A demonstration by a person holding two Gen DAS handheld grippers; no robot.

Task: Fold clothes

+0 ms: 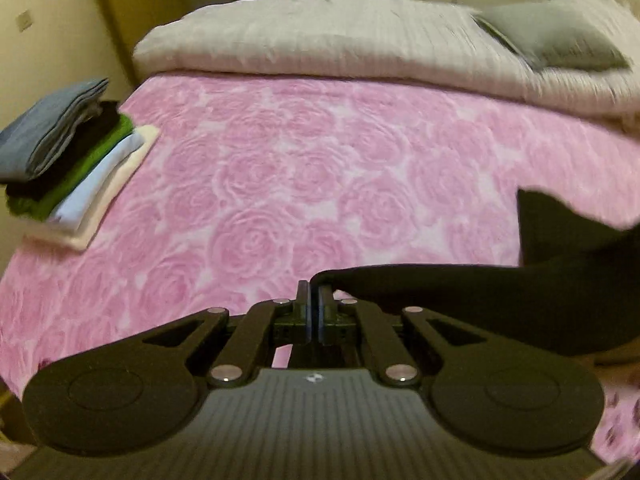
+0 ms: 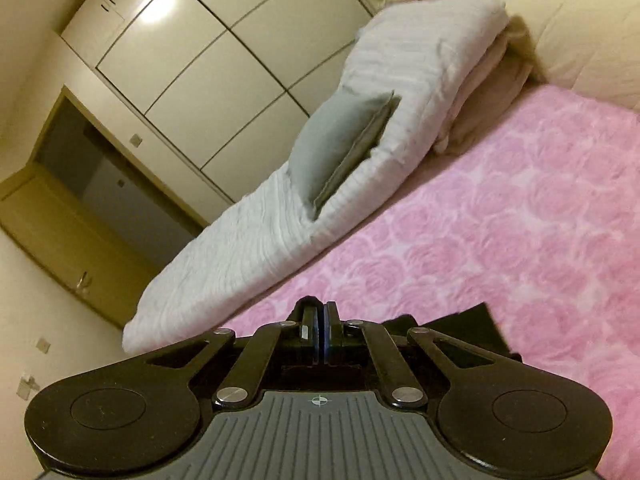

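A black garment (image 1: 460, 296) hangs above the pink rose-patterned bed cover (image 1: 300, 160). It stretches from my left gripper (image 1: 314, 308) out to the right, with one corner sticking up. The left jaws are shut, and the cloth's edge runs in between the fingertips. In the right wrist view my right gripper (image 2: 320, 328) is also shut. A sliver of dark cloth sits at its tips, and the black garment (image 2: 472, 324) shows below and to the right of the fingers. Most of the garment is hidden under both grippers.
A stack of folded clothes (image 1: 72, 152) in blue-grey, black, green, light blue and cream lies at the bed's left edge. A folded white duvet (image 1: 320, 40) with a grey cushion (image 1: 560, 36) lies across the far end. A cream wardrobe (image 2: 200, 60) and a doorway (image 2: 80, 184) stand beyond.
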